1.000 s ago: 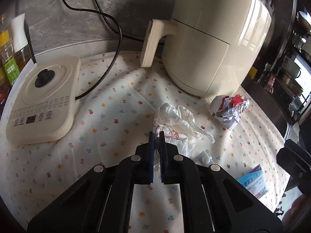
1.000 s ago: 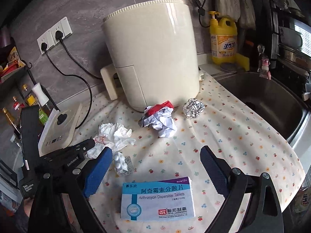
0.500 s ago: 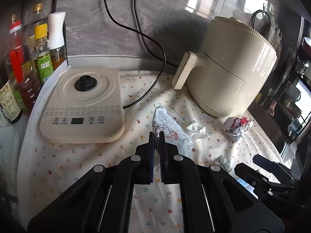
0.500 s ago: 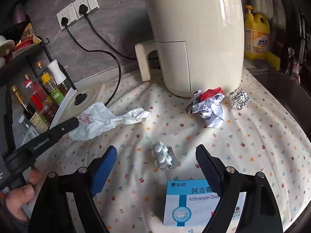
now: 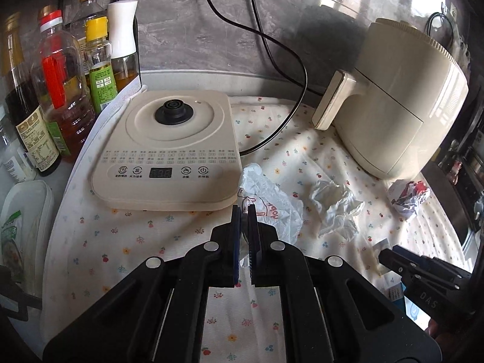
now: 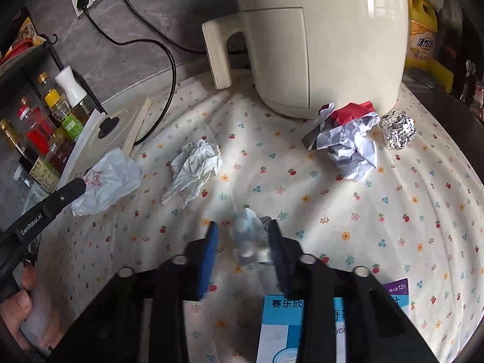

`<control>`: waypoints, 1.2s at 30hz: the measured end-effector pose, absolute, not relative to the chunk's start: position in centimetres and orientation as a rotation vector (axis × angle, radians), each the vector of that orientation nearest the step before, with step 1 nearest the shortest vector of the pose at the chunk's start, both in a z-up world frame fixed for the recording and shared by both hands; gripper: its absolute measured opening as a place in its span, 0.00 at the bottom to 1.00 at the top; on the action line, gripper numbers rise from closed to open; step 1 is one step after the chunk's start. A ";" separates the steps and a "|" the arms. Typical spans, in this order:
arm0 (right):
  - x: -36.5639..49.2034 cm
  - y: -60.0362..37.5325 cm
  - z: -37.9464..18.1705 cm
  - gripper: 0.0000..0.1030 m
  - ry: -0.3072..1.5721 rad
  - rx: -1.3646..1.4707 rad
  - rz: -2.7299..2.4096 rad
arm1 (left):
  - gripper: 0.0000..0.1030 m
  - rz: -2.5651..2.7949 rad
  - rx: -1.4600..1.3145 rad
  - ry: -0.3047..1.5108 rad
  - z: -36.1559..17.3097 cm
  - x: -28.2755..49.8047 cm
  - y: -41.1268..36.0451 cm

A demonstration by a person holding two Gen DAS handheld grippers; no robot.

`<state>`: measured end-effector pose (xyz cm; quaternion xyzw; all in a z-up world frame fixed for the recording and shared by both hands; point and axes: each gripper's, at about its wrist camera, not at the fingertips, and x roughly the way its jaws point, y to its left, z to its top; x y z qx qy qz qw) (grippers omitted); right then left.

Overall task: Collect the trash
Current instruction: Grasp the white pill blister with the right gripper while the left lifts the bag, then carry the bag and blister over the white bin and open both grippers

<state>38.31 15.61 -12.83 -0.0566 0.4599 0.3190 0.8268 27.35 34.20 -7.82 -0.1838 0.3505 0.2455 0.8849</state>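
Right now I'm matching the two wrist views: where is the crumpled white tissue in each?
Left wrist: the crumpled white tissue lies right of centre, just right of the left gripper's bag.
Right wrist: the tissue lies left of centre.
Shared landmark: the cream air fryer.

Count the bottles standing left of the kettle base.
5 show in the left wrist view: a dark sauce bottle outermost, a red-capped oil bottle, a yellow-capped one, a white-spouted dispenser, and a gold-capped one behind. More may be hidden.
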 end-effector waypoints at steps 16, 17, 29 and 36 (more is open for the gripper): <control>33.4 11.3 -7.5 0.20 0.804 -0.044 0.691 | 0.05 0.378 -0.336 0.706 -6.4 27.8 30.7; 33.0 10.8 -7.2 0.20 0.795 -0.038 0.680 | 0.05 0.365 -0.332 0.702 -6.2 27.7 30.3; 27.8 2.3 -4.8 0.20 0.718 0.037 0.504 | 0.05 0.140 -0.284 0.678 -4.9 27.6 22.4; 26.2 -4.7 -4.5 0.20 0.700 0.087 0.386 | 0.05 0.005 -0.237 0.664 -3.9 28.4 15.3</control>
